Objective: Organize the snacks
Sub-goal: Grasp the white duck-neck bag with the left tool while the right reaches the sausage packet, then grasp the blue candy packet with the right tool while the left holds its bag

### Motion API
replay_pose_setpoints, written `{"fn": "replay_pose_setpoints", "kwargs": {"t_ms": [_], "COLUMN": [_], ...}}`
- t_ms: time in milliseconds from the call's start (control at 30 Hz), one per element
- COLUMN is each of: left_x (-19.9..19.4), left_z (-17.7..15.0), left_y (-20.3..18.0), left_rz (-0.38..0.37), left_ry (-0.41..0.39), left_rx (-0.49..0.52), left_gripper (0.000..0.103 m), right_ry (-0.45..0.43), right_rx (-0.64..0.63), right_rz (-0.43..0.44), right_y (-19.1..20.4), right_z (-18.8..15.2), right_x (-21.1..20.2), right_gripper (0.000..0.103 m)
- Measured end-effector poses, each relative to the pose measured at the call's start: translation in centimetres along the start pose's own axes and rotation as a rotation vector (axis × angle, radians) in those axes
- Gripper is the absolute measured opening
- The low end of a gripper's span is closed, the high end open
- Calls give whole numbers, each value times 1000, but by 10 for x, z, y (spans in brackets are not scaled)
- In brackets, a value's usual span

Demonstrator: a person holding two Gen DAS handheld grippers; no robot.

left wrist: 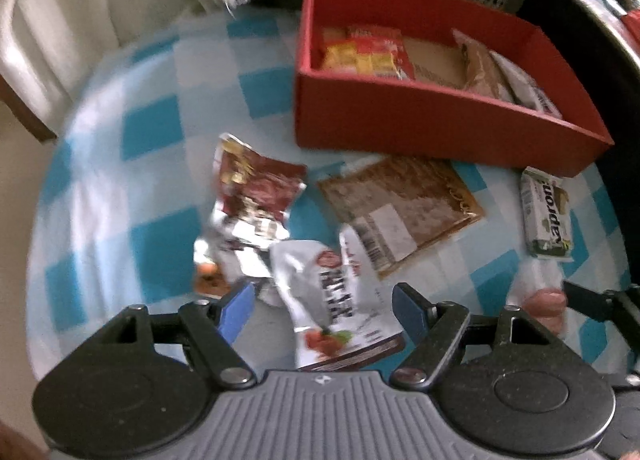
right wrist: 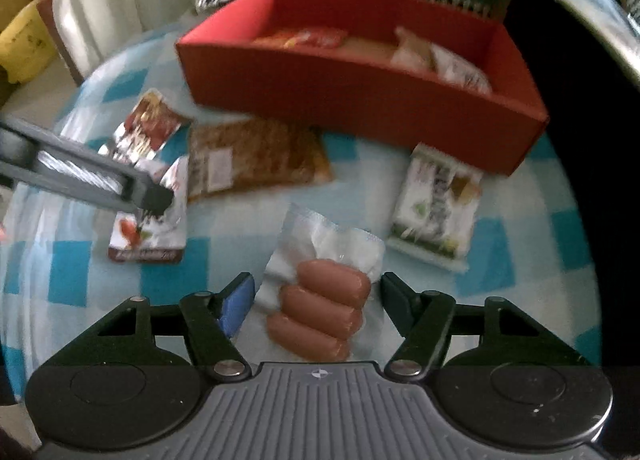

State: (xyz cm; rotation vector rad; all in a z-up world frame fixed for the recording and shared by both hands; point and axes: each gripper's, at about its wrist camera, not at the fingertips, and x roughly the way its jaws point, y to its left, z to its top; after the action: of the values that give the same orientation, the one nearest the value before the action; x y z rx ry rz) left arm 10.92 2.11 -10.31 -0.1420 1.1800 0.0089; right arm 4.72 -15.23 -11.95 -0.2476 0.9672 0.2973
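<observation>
Nearest to the right wrist camera lies the sausage pack (right wrist: 320,300), a clear pouch with three sausages, between the two fingers of the right gripper (right wrist: 316,300). Its jaws stand apart and a small gap shows on each side of the pouch, so the gripper is released and grasps nothing. The sausages lie across the line between the fingers, while the pouch's long axis runs from near to far, a little to the right, toward the red box (right wrist: 360,100). That box is the largest thing; it stands at the far side of the blue checked cloth (right wrist: 520,260) and already holds some packets. Between box and grippers lie a flat brown packet (right wrist: 256,156), a green and white bar (right wrist: 436,204) to the right, and a dark red foil bag (left wrist: 256,184) to the left. In the left wrist view, the left gripper (left wrist: 320,308) hangs over a white pouch (left wrist: 332,300), which lies between its fingers with its long axis near to far; the pads do not press it, so this gripper is released too. In my judgement the right hand is nearer to the box, and the sausage pack should go forward into it.
</observation>
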Motion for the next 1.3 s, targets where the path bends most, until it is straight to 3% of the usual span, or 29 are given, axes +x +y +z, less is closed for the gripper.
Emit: {"fn": "replay_pose_setpoints", "kwargs": {"t_ms": [100,233,500,567,667,900,1300], "left_x": [16,25,21,19,14,6,-24], "left_z": [2,2,-4,-6,-6,-5,-7], "left_y": [-12,-24,-8,-9,-14,-11,-26], "left_rz": [51,126,127,128,112,63,44], "left_ry": [12,-3,-17,-29,-52,-44,-146], "left_rx": [-16,-7,-21,-19,-1,-13,79], "left_gripper": [72,83,85,80,54,49,49], "right_ry": [-29,-40,-43,-51,-62,-73,-104], "right_rx": [16,62,74,79,83,101,116], "right_rz": [13,68,109,109,109,103,101], "right_y": [-11,-22,-27,-28,-30,-38,-42], "right_z": [6,7,12,13,13,14,20], "right_x": [-3,-4,-7,-10,-13,-16,-21], "right_gripper": [75,76,76,76,76,76,76]}}
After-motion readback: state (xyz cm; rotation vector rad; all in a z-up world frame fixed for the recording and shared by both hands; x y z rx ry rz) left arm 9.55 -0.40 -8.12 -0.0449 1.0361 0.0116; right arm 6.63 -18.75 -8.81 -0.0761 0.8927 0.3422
